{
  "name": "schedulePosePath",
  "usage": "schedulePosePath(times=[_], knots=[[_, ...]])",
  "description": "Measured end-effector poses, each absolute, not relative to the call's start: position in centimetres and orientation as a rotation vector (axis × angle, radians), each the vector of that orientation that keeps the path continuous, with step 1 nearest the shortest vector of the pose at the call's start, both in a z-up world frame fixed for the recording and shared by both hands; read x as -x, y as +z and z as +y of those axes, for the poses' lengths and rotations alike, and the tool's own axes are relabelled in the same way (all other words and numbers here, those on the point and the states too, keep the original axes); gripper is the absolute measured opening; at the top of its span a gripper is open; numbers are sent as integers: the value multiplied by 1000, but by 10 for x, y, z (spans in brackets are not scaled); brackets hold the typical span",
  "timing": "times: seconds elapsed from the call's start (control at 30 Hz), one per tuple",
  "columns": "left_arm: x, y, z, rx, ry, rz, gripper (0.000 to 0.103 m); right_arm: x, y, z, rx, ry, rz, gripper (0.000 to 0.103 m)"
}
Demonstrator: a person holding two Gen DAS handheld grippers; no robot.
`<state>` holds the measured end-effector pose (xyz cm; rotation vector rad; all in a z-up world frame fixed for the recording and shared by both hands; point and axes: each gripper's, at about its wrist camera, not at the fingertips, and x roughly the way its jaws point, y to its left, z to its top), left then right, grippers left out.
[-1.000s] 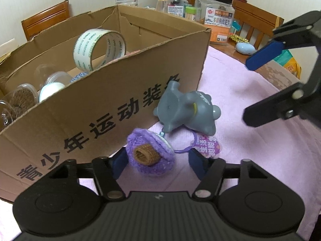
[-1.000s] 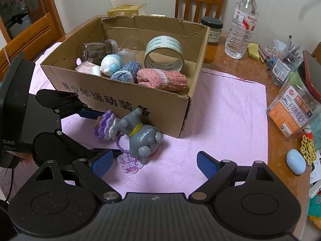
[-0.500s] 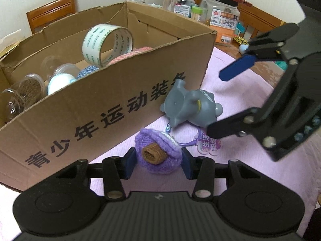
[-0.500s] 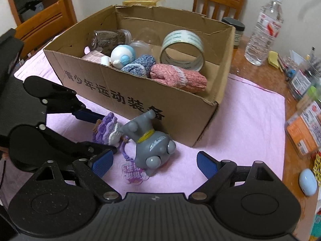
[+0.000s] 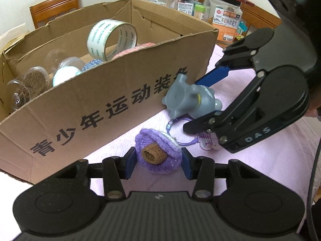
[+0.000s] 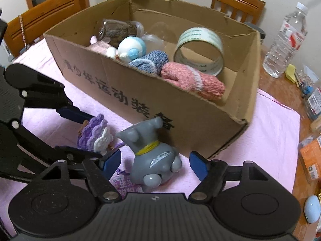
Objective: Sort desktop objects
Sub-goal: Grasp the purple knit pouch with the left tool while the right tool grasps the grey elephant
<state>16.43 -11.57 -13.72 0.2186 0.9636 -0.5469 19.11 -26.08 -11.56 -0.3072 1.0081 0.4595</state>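
On the pink cloth, my left gripper [image 5: 158, 161] is shut on a purple crocheted piece [image 5: 158, 156] with a brown centre, just in front of the cardboard box [image 5: 120, 100]. A purple cord links the piece to a round tag [image 5: 208, 142]. Beside it a grey toy dog [image 6: 152, 160] lies against the box wall [image 6: 180, 110]. My right gripper [image 6: 154, 163] straddles the dog. Its jaws are closing, with a gap still showing on each side of the toy. In the right wrist view the left gripper [image 6: 90, 134] holds the crocheted piece [image 6: 94, 134] at lower left.
The box holds a tape roll [image 6: 198, 50], pink and blue socks [image 6: 192, 80], a white-blue ball and clear cups. A water bottle [image 6: 286, 40], jars and packets crowd the wooden table to the right. Wooden chairs stand behind. The pink cloth [image 6: 270, 130] lies right of the box.
The left jaws closed onto the purple crocheted piece. The right gripper came down and in over the grey dog, and its jaws narrowed around it.
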Motion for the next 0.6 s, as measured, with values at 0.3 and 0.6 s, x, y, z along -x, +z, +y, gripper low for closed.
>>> schedulePosePath(times=[0.3, 0.6], knots=[[-157, -135, -111, -215, -546, 972, 46, -192, -119, -259, 335, 455, 1015, 56], [-152, -133, -101, -210, -521, 983, 46, -180, -112, -262, 347, 447, 1025, 56]])
